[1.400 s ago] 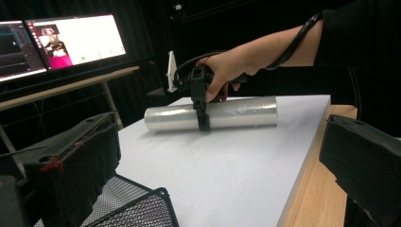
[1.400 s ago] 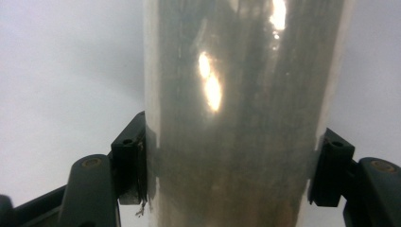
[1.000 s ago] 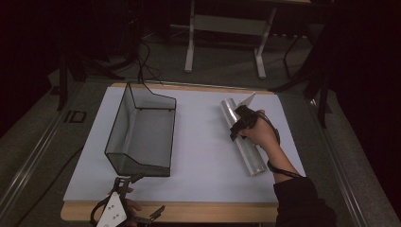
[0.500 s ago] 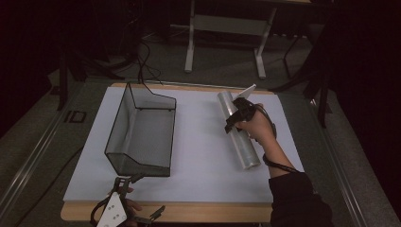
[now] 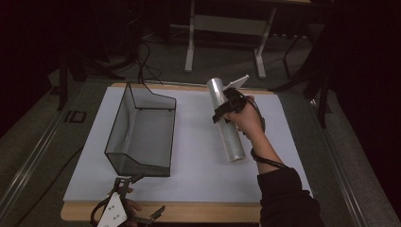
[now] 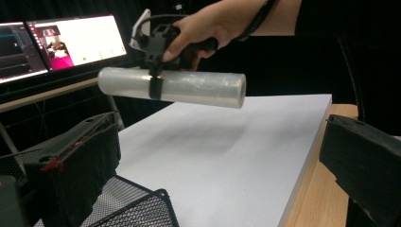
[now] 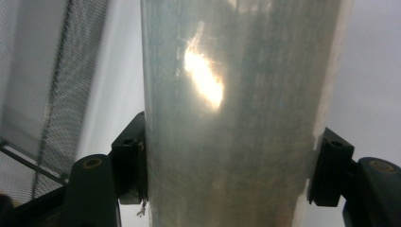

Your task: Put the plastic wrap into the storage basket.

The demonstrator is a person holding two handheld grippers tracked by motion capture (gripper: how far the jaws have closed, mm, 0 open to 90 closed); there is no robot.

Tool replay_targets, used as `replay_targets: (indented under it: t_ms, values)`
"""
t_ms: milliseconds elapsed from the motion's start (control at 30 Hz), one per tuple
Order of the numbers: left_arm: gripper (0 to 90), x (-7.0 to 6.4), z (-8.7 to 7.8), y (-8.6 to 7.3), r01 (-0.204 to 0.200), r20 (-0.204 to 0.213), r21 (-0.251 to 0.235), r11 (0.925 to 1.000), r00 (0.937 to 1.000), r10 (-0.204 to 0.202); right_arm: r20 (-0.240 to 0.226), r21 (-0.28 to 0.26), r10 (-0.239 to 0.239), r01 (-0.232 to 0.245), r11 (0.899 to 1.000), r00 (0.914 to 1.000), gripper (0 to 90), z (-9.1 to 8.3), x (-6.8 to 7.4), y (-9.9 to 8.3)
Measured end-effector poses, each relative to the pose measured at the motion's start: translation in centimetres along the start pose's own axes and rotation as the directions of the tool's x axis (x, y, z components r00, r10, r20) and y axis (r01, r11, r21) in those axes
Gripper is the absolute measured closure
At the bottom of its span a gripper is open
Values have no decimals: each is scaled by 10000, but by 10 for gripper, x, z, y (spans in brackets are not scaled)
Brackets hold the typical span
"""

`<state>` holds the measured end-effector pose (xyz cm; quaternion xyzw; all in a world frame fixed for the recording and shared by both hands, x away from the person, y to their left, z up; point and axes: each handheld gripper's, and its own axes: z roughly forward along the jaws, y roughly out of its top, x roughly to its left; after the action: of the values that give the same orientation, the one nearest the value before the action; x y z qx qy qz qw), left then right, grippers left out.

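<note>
Above table — roll [image 5: 226, 118] in right tool [image 5: 222, 111]

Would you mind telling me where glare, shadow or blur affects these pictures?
Right gripper view: a bright glare patch sits on the plastic film roll, which is soft and close. Left gripper view: the roll casts a faint shadow on the white sheet; the near mesh basket is blurred. High view: the surroundings are dark.

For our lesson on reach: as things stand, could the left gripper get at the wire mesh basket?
Probably yes. The left gripper sits at the table's near edge, right beside the near end of the wire mesh basket, with nothing between them. The right gripper holds the plastic-wrap roll well off to the side.
</note>
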<state>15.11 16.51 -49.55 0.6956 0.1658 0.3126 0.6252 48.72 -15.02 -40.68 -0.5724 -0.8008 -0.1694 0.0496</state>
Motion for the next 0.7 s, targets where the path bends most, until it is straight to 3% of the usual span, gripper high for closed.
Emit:
replay_targets:
  t_ms: [233, 367, 500, 600, 700]
  values:
    - [0, -1, 1, 0, -100, 56, 25, 9999, 9999, 100, -195, -480, -296, 286, 9984, 9994, 320, -10, 29, 12]
    - [0, -1, -1, 1, -105, -9, -44, 9999, 9999, 105, -540, -977, -394, 340, 9946, 9978, 320, -17, 45, 18]
    - [0, 0, -2, 1, -99, 3, -65, 9999, 10000, 99, -1205, -1712, -294, 84, 9852, 9923, 320, -22, 57, 23]
    - [0, 0, -2, 1, -99, 52, -46, 9999, 9999, 100, -1069, -2125, -376, 141, 9771, 9936, 321, -22, 70, 26]
    - [0, 0, -2, 1, -147, 66, -63, 9999, 9999, 147, -1465, -2319, -372, 22, 9727, 9885, 320, -20, 80, 29]
